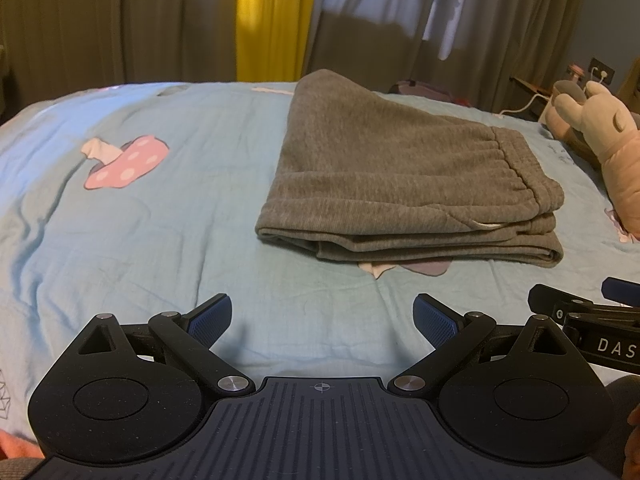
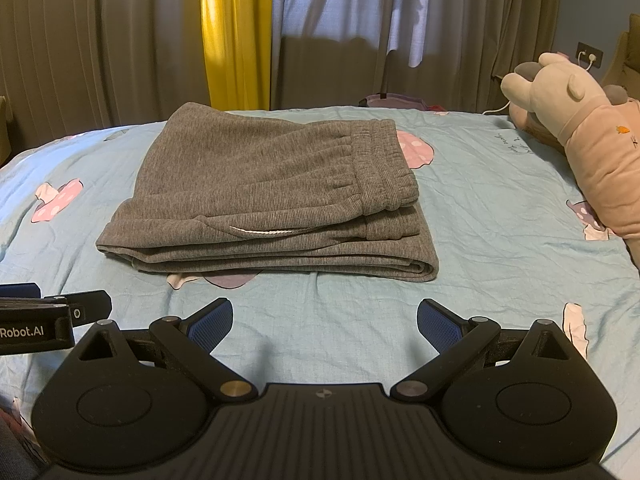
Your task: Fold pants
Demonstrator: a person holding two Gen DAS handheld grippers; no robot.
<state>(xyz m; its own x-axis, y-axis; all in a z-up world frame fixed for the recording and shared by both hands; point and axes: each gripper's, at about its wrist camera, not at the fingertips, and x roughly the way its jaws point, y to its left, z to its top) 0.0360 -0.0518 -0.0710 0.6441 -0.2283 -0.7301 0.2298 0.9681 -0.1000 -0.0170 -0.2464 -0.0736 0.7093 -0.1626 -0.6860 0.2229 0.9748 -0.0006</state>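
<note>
Two handheld grippers, left gripper (image 1: 322,322) and right gripper (image 2: 324,326), hover side by side over the bed (image 2: 480,216), jaws spread wide and holding nothing. Ahead, apart from both, the grey sweatpants (image 2: 256,196) lie folded in stacked layers, waistband topmost, so folding looks finished.

the folded pants (image 2: 264,196) lie on the bed (image 2: 480,216), their waistband at the right end and the stacked folds facing the grippers. a stuffed toy (image 2: 580,136) rests on the bed to the right of the pants, well apart. curtains (image 2: 236,32) hang behind the bed. the left gripper (image 1: 322,318) and right gripper (image 2: 324,322) sit side by side before the pants, over bare sheet.
</note>
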